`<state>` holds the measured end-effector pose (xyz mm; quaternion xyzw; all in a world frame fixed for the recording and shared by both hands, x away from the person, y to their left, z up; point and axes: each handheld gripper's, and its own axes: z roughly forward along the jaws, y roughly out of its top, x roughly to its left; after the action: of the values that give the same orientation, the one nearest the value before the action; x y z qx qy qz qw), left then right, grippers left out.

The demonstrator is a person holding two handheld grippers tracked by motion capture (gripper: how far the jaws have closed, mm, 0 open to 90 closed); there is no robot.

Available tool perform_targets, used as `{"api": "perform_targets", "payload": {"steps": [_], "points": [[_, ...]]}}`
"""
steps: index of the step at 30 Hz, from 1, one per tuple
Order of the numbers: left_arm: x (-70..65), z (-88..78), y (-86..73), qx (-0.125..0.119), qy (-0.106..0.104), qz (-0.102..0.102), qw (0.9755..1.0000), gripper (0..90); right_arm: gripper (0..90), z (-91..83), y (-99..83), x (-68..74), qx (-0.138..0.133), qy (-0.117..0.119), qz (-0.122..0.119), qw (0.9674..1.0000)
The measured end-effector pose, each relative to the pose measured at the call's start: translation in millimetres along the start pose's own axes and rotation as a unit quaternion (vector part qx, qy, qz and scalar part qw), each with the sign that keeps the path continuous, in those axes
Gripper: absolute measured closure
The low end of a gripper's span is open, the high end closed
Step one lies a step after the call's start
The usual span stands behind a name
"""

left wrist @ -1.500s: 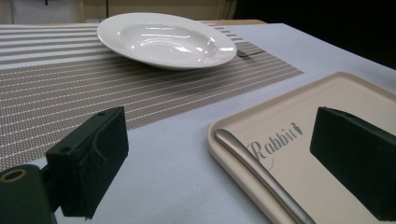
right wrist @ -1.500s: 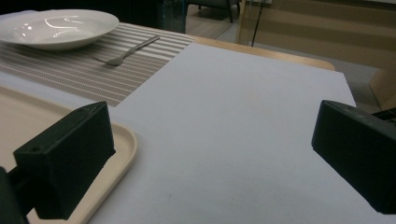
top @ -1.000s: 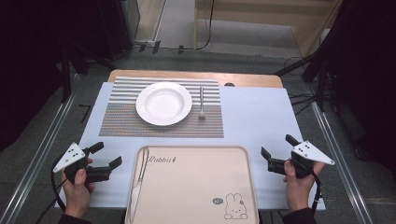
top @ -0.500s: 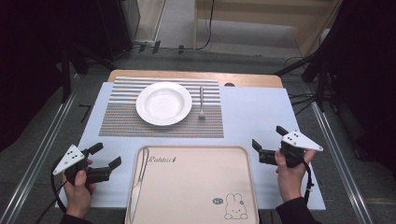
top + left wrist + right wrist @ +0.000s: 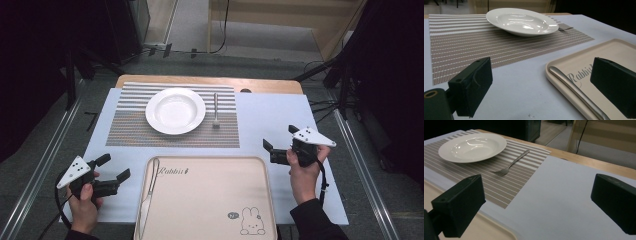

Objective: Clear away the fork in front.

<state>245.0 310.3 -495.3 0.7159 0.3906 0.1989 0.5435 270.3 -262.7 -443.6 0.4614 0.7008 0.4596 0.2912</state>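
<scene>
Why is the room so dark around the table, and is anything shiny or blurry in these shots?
High view: light falls on the table while the surroundings stay nearly black. Left gripper view: bright glare streaks sit inside the plate, the knife on the tray gleams, and the near black jaws look soft. Right gripper view: the plate shows glare, the fork is fairly sharp, and the jaws blur.

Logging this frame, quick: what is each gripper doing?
Left gripper: open, holding nothing.
Right gripper: open, holding nothing.

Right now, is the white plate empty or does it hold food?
Empty. The white plate shows a bare, glossy bowl in all views; the fork lies beside it on the striped placemat.
</scene>
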Motion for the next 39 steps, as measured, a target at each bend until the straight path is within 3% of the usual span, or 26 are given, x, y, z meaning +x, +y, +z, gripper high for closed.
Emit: {"api": "perform_targets", "payload": {"steps": [17, 25, 39], "points": [[-1.0, 0.5, -0.6, 0.001, -0.004, 0.004, 1.0000, 4.2, 0.0, 37.8, 26.6, 10.3, 0.032, 0.015, -0.020, 0.9992], [-1.5, 0.8, -0.7, 0.001, -0.004, 0.006, 1.0000, 4.2, 0.0, 55.0, 44.8, 12.2, 0.042, 0.023, -0.017, 0.9987], [-1.9, 0.6, -0.9, 0.002, -0.006, 0.010, 0.9999, 4.2, 0.0, 91.8, 60.2, 24.1, 0.076, 0.042, -0.025, 0.9959]]}}
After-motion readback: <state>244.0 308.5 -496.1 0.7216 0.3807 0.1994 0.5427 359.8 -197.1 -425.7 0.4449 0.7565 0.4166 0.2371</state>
